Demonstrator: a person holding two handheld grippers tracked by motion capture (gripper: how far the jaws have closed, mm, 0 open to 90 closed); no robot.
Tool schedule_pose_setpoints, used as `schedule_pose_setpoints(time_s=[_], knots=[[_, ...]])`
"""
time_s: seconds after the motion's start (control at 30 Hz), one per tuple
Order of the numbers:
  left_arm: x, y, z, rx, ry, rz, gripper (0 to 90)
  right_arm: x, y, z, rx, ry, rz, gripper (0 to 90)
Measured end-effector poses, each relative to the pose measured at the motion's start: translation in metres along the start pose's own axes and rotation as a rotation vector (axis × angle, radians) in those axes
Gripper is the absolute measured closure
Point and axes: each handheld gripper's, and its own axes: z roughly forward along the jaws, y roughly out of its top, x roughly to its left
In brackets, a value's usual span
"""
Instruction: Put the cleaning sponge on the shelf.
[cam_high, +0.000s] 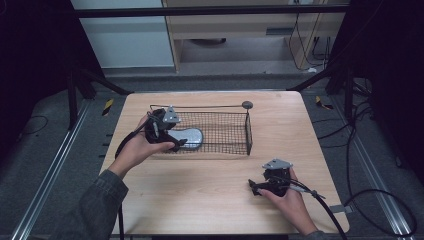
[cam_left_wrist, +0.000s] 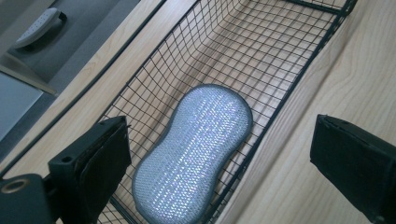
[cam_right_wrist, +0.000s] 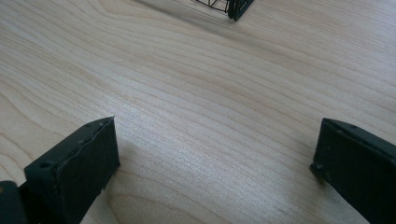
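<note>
A: Where is the sponge (cam_left_wrist: 194, 151)?

B: Flat on the floor of the wire basket (cam_high: 235, 131), at its left end, long side running along the basket. One sponge, one basket.

A: And the left gripper (cam_high: 176, 145)?

B: It hangs over the basket's left end. In its own view the jaws stand wide apart and hold nothing. One jaw sits over the basket's far side, the other out over the table (cam_high: 210, 200) past the near wall. The sponge lies below and between them, untouched.

A: How tight is it in there?

B: The sponge's far end comes close to the near wall; I cannot tell whether it touches. The right two thirds of the basket floor is bare mesh, so there is room that way.

A: The right gripper (cam_high: 257, 189)?

B: Low over the table near its front right corner, well apart from the basket. Jaws wide, holding nothing, plain wood between them. A basket corner shows at the top of its view.

A: Table edges?

B: The basket's back rim runs near the far edge. A broad bare strip lies in front of the basket.
</note>
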Motion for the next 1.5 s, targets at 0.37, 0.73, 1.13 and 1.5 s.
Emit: schedule_pose_setpoints(time_s=[0.37,0.73,1.13,1.5], knots=[[-0.030,-0.018,-0.013,-0.026,0.004,-0.018,5.3,0.000,0.000,0.000,0.001,0.000,0.001,0.4],[-0.054,-0.034,-0.016,-0.035,-0.008,-0.021,5.5,0.000,0.000,0.000,0.000,0.000,-0.002,0.4],[-0.079,-0.062,-0.003,-0.024,-0.048,-0.068,5.9,0.000,-0.001,0.000,0.000,0.001,-0.003,0.4],[-0.086,-0.094,0.008,-0.006,-0.057,-0.142,5.9,0.000,-0.001,-0.001,0.000,0.002,-0.003,0.4]])
